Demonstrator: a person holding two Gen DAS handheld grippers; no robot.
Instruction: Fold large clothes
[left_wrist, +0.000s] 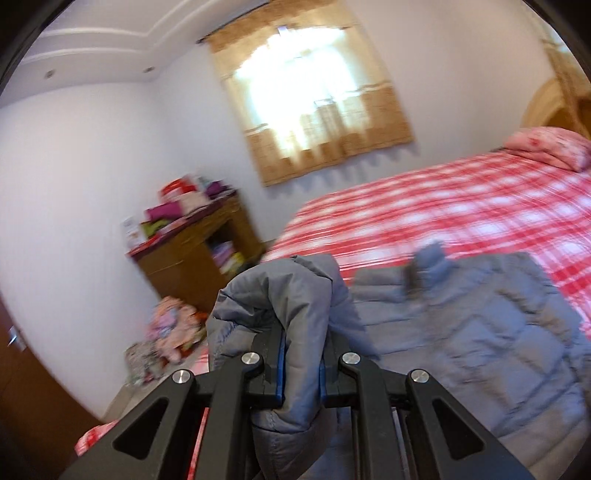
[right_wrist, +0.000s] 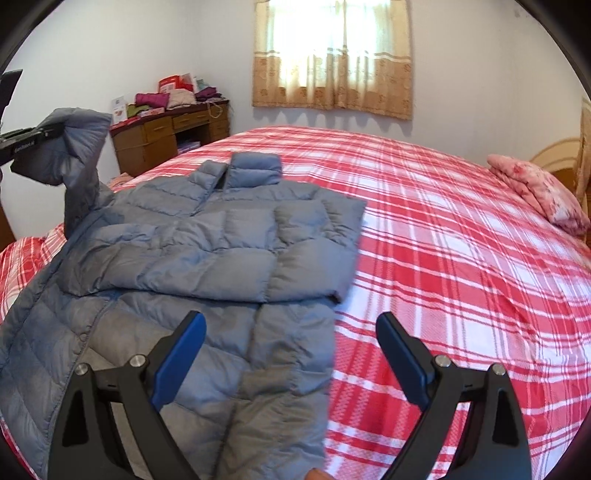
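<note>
On the bed: red-and-white plaid bed (right_wrist: 461, 236) is carrying the grey puffer jacket (right_wrist: 207, 236).
Jacket: lying flat, collar pointing toward the window, long axis running away from the right camera.
Sleeve: sleeve (left_wrist: 295, 306) is hanging raised off the bed.
Left tool: left tool (left_wrist: 301, 373) is clamping that sleeve.
Right tool: right tool (right_wrist: 290, 354) is hovering spread wide over the hem, gripping nothing.
Writing: unreadable.

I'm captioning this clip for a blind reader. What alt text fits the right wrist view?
A grey puffer jacket lies on a red plaid bed, one sleeve lifted at the left by the left gripper. In the foreground the right gripper is open and empty above the jacket's edge. A curtained window is behind.
</note>
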